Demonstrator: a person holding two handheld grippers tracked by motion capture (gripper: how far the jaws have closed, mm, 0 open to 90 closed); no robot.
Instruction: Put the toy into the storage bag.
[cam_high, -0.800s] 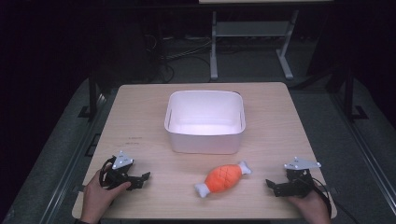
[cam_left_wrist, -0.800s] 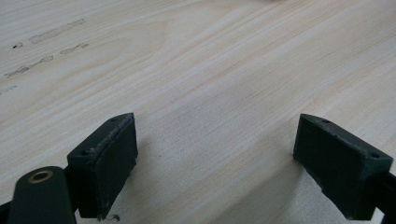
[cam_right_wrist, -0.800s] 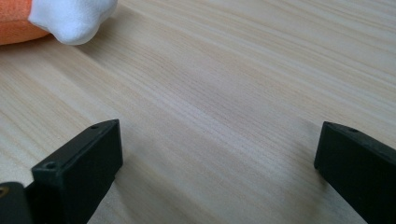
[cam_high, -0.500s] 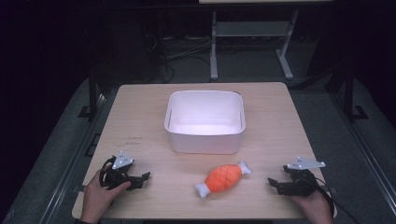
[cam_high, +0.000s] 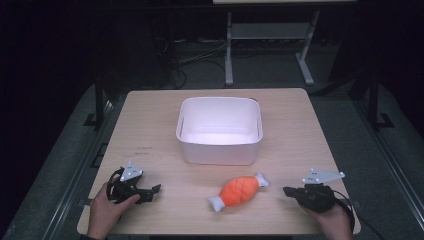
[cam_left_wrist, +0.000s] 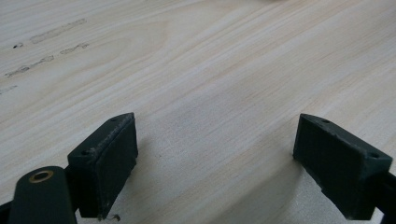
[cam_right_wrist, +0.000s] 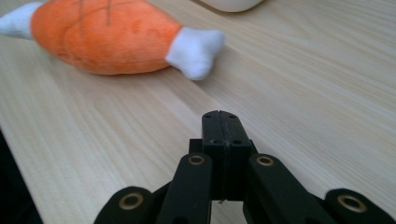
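Observation:
An orange plush drumstick (cam_high: 239, 191) with white bone ends lies on the wooden table (cam_high: 150, 130), in front of a white bin (cam_high: 219, 131). My right gripper (cam_high: 287, 190) rests near the table's front right, a short way right of the toy, its jaws pressed together with nothing between them. In the right gripper view the shut right gripper (cam_right_wrist: 220, 119) points toward the toy's white end (cam_right_wrist: 195, 50). My left gripper (cam_high: 154, 191) sits at the front left, held by a hand. Its jaws stand wide apart over bare wood, as the left gripper (cam_left_wrist: 215, 154) view shows.
The white bin stands empty at the table's centre. Faint pencil marks (cam_left_wrist: 51, 32) cross the wood left of it. Beyond the table's far edge stand a metal frame (cam_high: 265, 40) and cables on a dark floor.
The right gripper has shifted slightly to the right, away from the toy. The left gripper and the toy have stayed put.

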